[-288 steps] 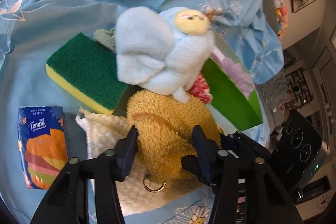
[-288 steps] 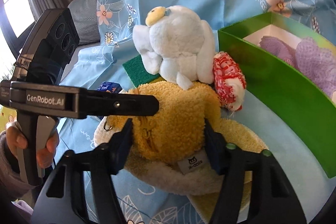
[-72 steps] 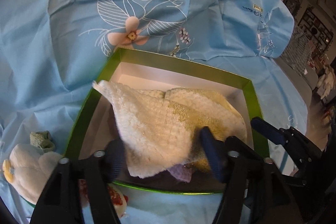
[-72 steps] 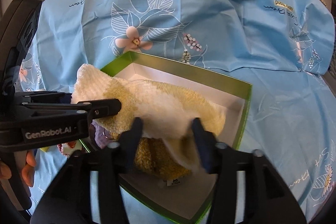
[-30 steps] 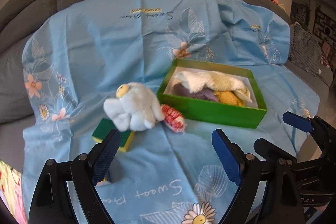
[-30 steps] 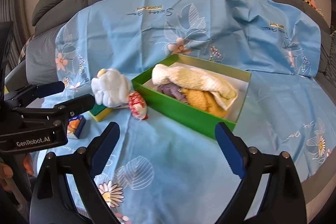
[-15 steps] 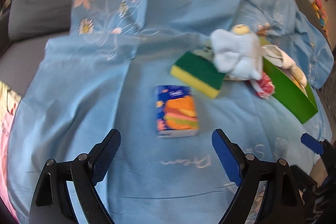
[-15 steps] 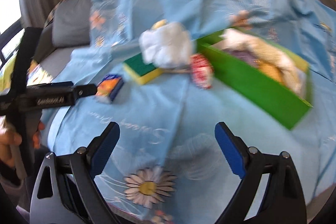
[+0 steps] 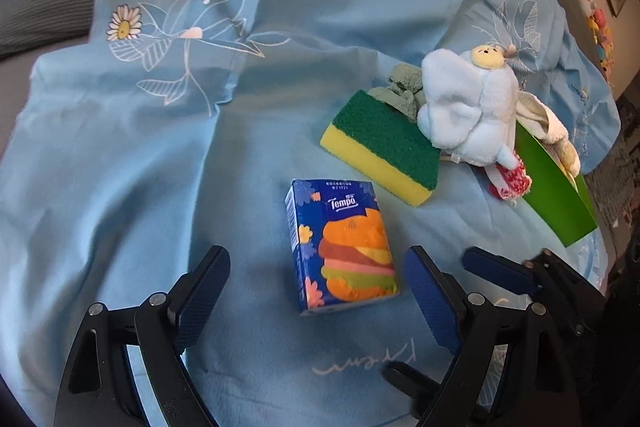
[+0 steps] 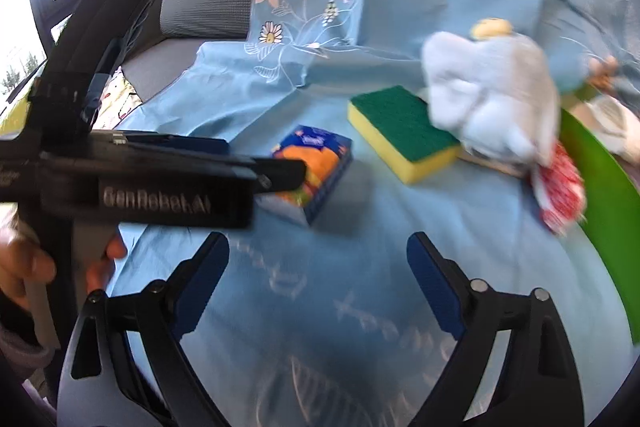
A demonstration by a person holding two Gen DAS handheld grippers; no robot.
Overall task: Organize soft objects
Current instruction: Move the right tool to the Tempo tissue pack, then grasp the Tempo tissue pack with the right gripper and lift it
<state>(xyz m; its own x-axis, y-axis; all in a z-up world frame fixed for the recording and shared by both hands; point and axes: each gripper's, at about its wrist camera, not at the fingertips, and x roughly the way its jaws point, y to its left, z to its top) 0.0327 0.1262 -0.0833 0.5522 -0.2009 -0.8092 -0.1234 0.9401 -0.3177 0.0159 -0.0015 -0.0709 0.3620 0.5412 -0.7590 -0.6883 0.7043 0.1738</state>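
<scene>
Left gripper (image 9: 316, 291): jaws spread wide, nothing held. The Tempo tissue pack (image 9: 342, 247) lies flat on the blue floral sheet (image 9: 140, 155), directly ahead of the fingers and partly between the two blue pads. Its long axis runs roughly along the reach direction, tilted slightly. The narrow width faces the pads, so closing across the short side looks feasible.

Right gripper (image 10: 318, 287): jaws also wide apart and empty. Only bare sheet between its pads. The tissue pack (image 10: 316, 171) sits ahead and to the left of it, partly hidden behind the left gripper's body. Right wrist view is motion-blurred; fine detail is unreliable.

Judgement: left gripper is the nearer and better aligned. A short advance and descent should bracket the pack.

Further out, in the left wrist view: green-and-yellow sponge (image 9: 384, 151) just beyond the pack, apart from it. Pale blue plush toy (image 9: 472, 107) rests against the sponge's far end, with a small grey-green cloth (image 9: 404, 87) behind it. Red-and-white soft piece (image 9: 510, 183) lies beside the green box (image 9: 552, 183), which has cream towel (image 9: 548, 127) draped over its rim.

Remaining loose items: pack, sponge, plush, cloth, red piece.
</scene>
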